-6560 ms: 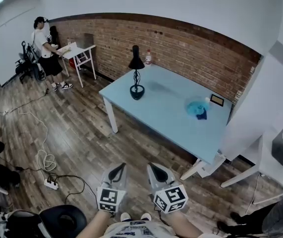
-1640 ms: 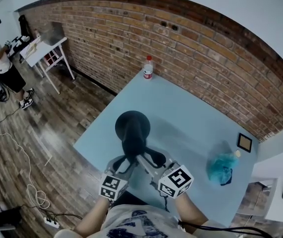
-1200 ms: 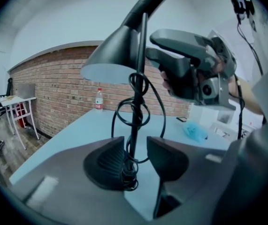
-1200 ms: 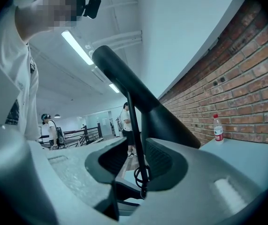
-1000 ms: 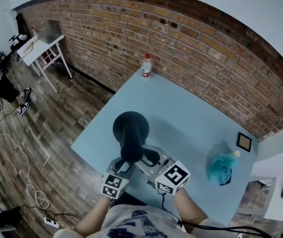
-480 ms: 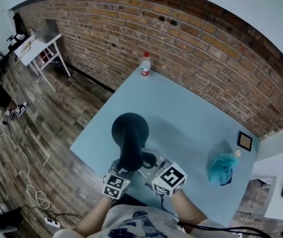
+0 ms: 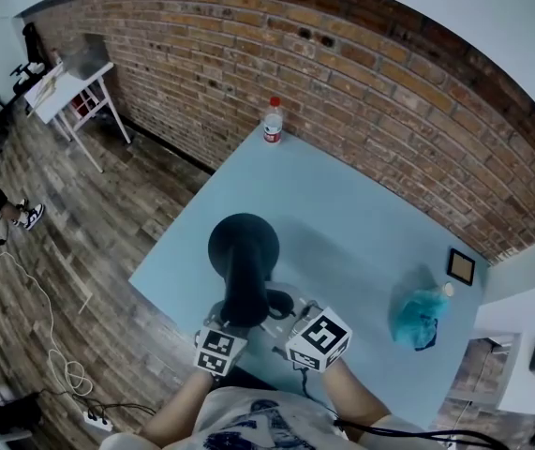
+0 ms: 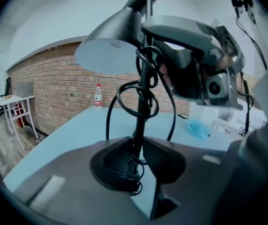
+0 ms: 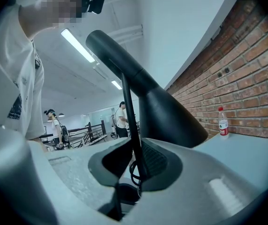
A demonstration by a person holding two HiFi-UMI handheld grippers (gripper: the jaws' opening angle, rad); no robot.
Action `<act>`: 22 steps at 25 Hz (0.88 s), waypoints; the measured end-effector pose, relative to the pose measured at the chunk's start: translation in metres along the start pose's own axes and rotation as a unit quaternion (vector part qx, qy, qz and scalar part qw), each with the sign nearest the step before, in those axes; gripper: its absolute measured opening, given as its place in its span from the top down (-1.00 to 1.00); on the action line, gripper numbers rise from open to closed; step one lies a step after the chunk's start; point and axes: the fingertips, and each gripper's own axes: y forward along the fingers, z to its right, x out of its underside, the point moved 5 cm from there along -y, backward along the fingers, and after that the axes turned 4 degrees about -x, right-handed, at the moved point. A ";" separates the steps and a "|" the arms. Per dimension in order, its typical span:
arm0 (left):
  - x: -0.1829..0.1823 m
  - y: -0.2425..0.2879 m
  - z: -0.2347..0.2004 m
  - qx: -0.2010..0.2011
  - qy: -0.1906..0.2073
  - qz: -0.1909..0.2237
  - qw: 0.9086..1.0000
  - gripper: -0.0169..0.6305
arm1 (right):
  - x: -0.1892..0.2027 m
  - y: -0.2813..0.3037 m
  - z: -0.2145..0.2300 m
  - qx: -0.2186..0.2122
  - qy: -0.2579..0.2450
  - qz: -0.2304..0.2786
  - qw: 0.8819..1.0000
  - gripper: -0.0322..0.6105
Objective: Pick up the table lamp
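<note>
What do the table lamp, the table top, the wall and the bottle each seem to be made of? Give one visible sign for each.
The table lamp: probably painted metal, matt black; thin rigid stem, smooth cone shade.
The table top: likely laminate, pale blue, even and smooth.
The wall: bare red brick, mortar lines show.
The bottle: clear plastic, seemingly; red cap.

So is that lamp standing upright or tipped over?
Upright. In the left gripper view the lamp has its thin stem rising straight up, with the shade on top.
</note>
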 end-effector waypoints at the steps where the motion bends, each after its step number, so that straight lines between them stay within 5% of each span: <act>1: 0.000 0.001 0.000 0.000 0.000 0.000 1.000 0.72 | 0.000 0.000 0.000 0.002 0.002 0.002 1.000 0.73; 22: -0.002 0.001 0.007 -0.012 0.024 0.015 1.000 0.75 | -0.002 -0.009 -0.001 0.015 -0.015 0.015 1.000 0.77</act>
